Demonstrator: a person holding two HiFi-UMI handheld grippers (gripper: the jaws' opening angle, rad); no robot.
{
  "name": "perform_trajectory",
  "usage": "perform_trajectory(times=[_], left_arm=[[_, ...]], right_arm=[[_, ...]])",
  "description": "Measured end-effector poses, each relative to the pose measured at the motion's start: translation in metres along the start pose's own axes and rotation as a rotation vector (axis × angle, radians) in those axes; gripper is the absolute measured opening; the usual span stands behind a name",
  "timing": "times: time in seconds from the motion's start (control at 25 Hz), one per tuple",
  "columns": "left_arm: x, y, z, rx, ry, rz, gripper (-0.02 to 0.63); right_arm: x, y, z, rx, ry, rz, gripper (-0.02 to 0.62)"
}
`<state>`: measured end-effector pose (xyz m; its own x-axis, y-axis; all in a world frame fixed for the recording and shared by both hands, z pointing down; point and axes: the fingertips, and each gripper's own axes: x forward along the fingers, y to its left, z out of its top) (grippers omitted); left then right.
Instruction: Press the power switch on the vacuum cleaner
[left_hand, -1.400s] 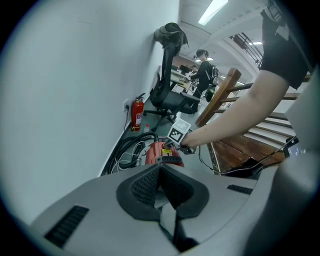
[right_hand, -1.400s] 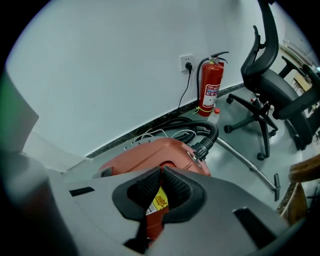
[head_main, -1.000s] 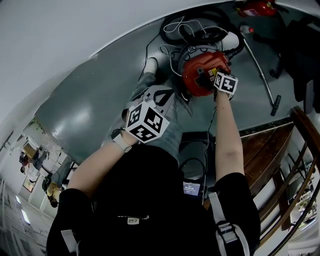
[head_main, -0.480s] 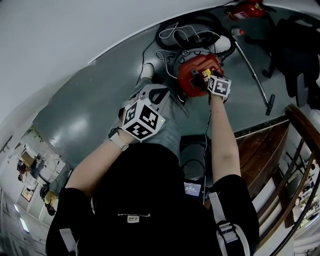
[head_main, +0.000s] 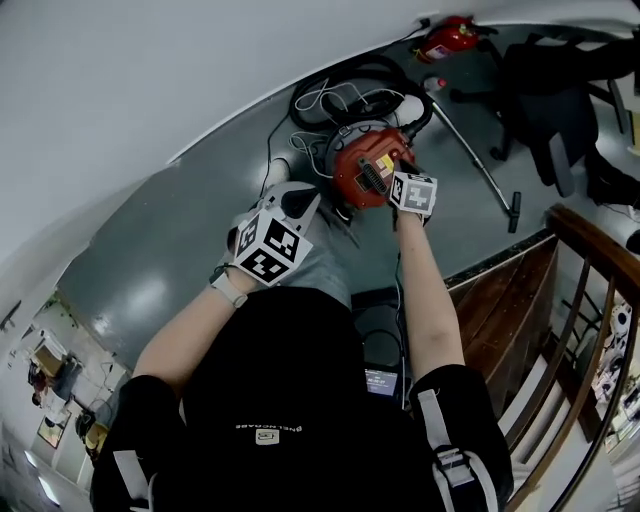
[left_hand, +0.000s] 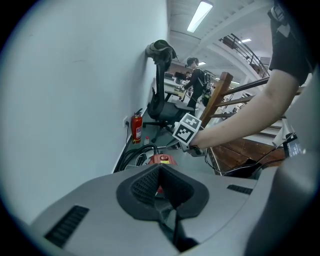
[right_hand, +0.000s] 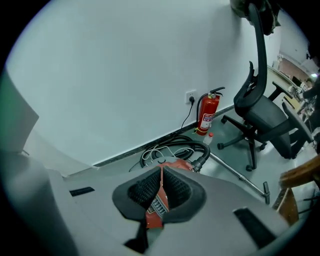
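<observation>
— Field note, remote rig: what sort of place am I looking into?

— An office, I'd log. There is a black swivel chair (right_hand: 262, 120) on a castor base. A red fire extinguisher (right_hand: 207, 116) stands on the floor against a plain white wall, with a wall socket (right_hand: 190, 96) just above it.

— Anything else?

— A smooth grey floor (head_main: 180, 230), a strip light (left_hand: 200, 15) overhead and a wooden stair post (left_hand: 216, 99) with railings. A person (left_hand: 194, 80) stands far back among more furniture, too small for me to tell what.
</observation>
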<state>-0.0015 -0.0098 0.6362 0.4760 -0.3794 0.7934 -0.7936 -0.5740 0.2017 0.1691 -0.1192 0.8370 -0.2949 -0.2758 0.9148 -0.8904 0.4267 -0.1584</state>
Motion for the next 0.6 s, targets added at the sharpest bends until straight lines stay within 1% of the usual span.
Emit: perform_trajectory(times=[0.08,0.24,0.36,0.6], left_arm=[[-0.010,-0.003,0.004,0.004,-0.012,-0.005,0.014],[-0.029,-0.007,0.015,0.025,-0.035,-0.016,0.014],[-0.042,-0.006,0.029,0.044,-0.060,-0.024,0.014],[-0.065,-0.010,0.058,0.099,-0.125,-0.060,0.014]], right_arm=[[-0.024,0.009,0.007,0.007,-0.021,-0.008,0.035],[-0.064,0.030,0.015,0.032,-0.075,0.025,0.035],[-0.099,0.043,0.027,0.051,-0.120,0.033,0.035],[-0.171,0.062,0.052,0.107,-0.240,0.042,0.035]])
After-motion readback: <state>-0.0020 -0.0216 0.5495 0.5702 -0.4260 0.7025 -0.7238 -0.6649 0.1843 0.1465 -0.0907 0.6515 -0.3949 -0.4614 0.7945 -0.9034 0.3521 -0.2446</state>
